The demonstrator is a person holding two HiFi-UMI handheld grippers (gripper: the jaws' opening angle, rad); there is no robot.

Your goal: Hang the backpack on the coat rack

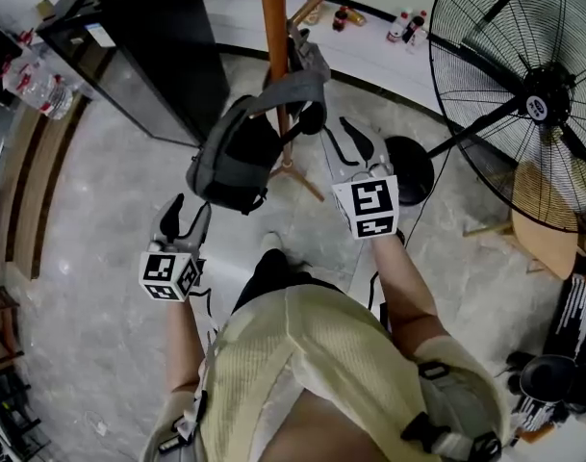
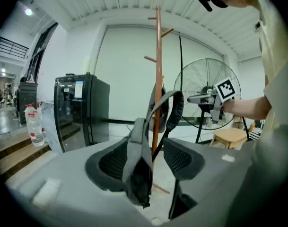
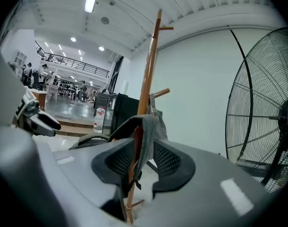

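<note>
A grey and black backpack [image 1: 237, 157] hangs by its strap [image 1: 297, 89] from a peg of the wooden coat rack [image 1: 273, 37]. My left gripper [image 1: 187, 218] is just below and left of the bag's bottom, with its jaws apart. In the left gripper view the bag [image 2: 138, 167] shows narrow in the gap between the pads, and daylight remains beside the right pad. My right gripper [image 1: 348, 142] is to the right of the rack, open and empty. In its own view the strap [image 3: 146, 131] and pole [image 3: 148, 70] stand beyond the jaws.
A black glass-door cabinet [image 1: 148, 56] stands left of the rack. A large floor fan [image 1: 533, 94] with a round base [image 1: 408, 166] is at the right, with a wooden stool [image 1: 543, 224] beyond. Water bottles [image 1: 28, 80] and steps are at the far left.
</note>
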